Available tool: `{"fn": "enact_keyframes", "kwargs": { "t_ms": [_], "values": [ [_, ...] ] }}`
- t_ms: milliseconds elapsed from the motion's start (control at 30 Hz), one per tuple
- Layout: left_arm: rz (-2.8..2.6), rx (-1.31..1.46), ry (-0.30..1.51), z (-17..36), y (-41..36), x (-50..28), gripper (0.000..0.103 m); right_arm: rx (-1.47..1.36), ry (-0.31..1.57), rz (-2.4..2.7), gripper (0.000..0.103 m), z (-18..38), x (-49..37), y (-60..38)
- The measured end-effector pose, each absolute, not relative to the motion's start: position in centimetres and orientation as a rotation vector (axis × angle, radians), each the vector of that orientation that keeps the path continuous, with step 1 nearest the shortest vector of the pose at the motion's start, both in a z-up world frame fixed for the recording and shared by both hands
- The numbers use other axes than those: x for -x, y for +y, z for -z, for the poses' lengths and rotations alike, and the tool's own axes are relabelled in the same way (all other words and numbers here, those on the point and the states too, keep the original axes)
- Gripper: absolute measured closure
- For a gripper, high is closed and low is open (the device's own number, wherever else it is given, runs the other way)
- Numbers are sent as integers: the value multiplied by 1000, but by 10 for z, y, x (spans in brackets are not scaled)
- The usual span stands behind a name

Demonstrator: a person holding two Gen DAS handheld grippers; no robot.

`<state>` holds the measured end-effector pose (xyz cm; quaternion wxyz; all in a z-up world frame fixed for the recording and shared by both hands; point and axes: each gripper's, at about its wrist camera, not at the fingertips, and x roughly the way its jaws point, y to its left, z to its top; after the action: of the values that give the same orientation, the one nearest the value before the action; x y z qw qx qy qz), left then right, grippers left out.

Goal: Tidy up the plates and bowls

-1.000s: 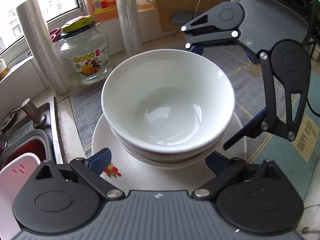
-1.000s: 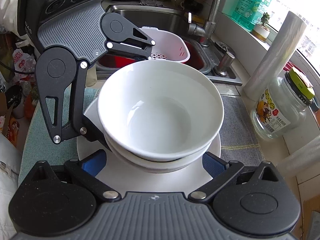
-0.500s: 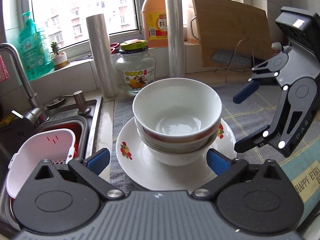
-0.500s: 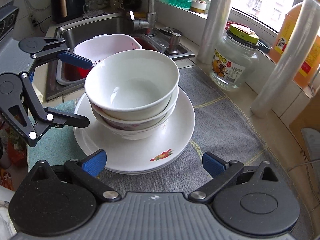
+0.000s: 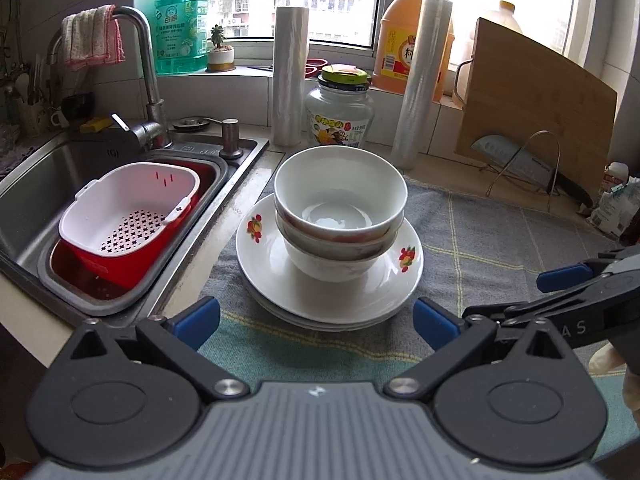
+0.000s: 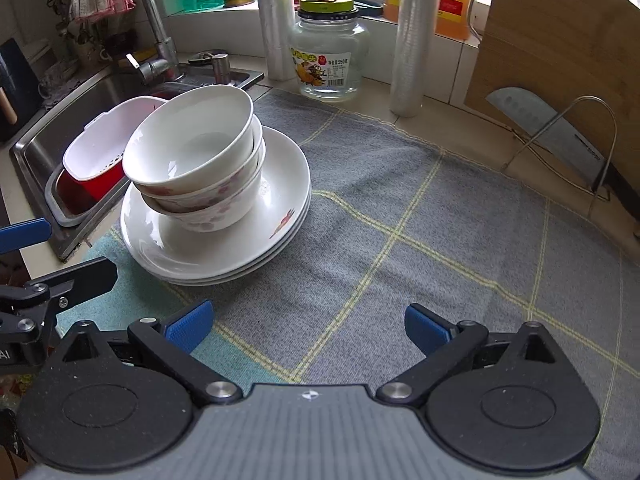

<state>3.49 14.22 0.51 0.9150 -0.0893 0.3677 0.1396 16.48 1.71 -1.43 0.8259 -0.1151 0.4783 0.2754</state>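
So the dishes are all sitting in one pile on the grey checked mat (image 6: 400, 184): three white bowls (image 5: 340, 200) nested inside each other, on top of a stack of white plates (image 5: 328, 284) with little fruit prints on the rim. From the right wrist camera the bowl pile leans a bit toward the sink side, and the lower two bowls have a reddish flower pattern.

Using the plate stack as the reference: the steel sink (image 5: 48, 184) is right beside it on the left, with a white colander basket (image 5: 128, 208) sitting in a red tub. Behind the stack there's a glass jar with a green lid (image 5: 340, 120), and two rolls of cling film (image 5: 286, 76) stand either side of that jar. Further back right, a wooden cutting board (image 5: 536, 120) leans against the wall with a cleaver in a wire rack in front of it.

Left gripper (image 5: 316, 320) has its blue fingers spread wide, nothing between them, just short of the near edge of the plates. Right gripper (image 6: 306, 326) is also wide and empty, over bare mat to the right of the stack, not touching anything.
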Motion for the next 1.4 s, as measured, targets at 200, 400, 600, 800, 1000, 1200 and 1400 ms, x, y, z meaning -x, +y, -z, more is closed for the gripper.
{"fn": "enact_keyframes", "kwargs": {
  "t_ms": [200,400,600,800,1000,1200,1400],
  "values": [
    [-316,178,736,-22,122,-12,1,227,978,-574,0,-7,-134,0],
    [-368,192,727,-32,114,4,1,217,950,-576,0,-20,-117,-9],
    [-384,217,715,-37,111,12,1,209,944,-582,0,-23,-108,-13],
    [-386,226,707,-41,107,12,1,195,940,-574,0,-26,-106,-17],
    [-384,216,701,-44,106,12,1,194,930,-570,0,-28,-105,-19],
    [-379,209,704,-44,105,9,1,198,924,-565,0,-29,-108,-19],
    [-380,215,698,-46,106,7,1,193,922,-563,0,-31,-110,-20]
  ]
}}
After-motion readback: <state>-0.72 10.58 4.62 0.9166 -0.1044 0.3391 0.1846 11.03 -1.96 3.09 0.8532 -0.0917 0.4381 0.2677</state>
